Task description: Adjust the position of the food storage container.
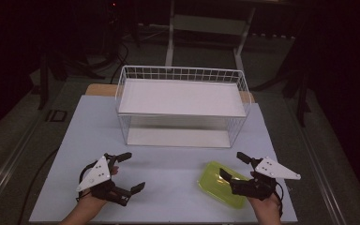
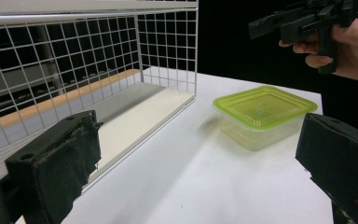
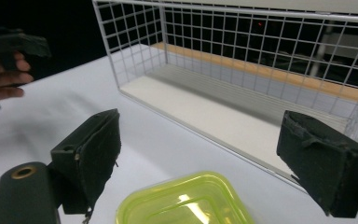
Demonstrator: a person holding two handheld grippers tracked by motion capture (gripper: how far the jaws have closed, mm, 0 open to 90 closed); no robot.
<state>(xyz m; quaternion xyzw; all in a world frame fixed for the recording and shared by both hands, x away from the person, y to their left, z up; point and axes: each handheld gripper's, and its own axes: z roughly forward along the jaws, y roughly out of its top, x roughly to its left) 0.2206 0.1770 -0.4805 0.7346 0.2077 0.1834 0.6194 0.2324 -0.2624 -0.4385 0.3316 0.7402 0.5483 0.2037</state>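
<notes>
Lime-green container (image 1: 221,184): translucent plastic, shallow, rectangular with rounded corners, closed by a matching glossy lid with a raised rim. Resting flat on the near right part of the table (image 1: 168,164), in front of the rack and apart from it.

Table: matte white top, smooth, rectangular; strip of pale wood edging visible behind the rack.

Wire rack (image 1: 182,104): white-coated metal grid of square mesh, box-shaped, open toward the near side. Two flat white boards inside, one as upper shelf, one as floor. Standing at the far middle of the table.

Left gripper (image 1: 127,171): black two-jaw body, grey three-cornered plate on top, held in a hand at the near left. Jaws spread wide, nothing between them. Pads (image 2: 70,163) of rough black foam, blocky, with worn edges. Well apart from the container.

Right gripper (image 1: 234,166): same build, held in a hand at the near right, above the container's right-hand end. Jaws spread wide, straddling the container's far edge in the right gripper view, pads (image 3: 95,154) clear of the plastic. Nothing gripped.
</notes>
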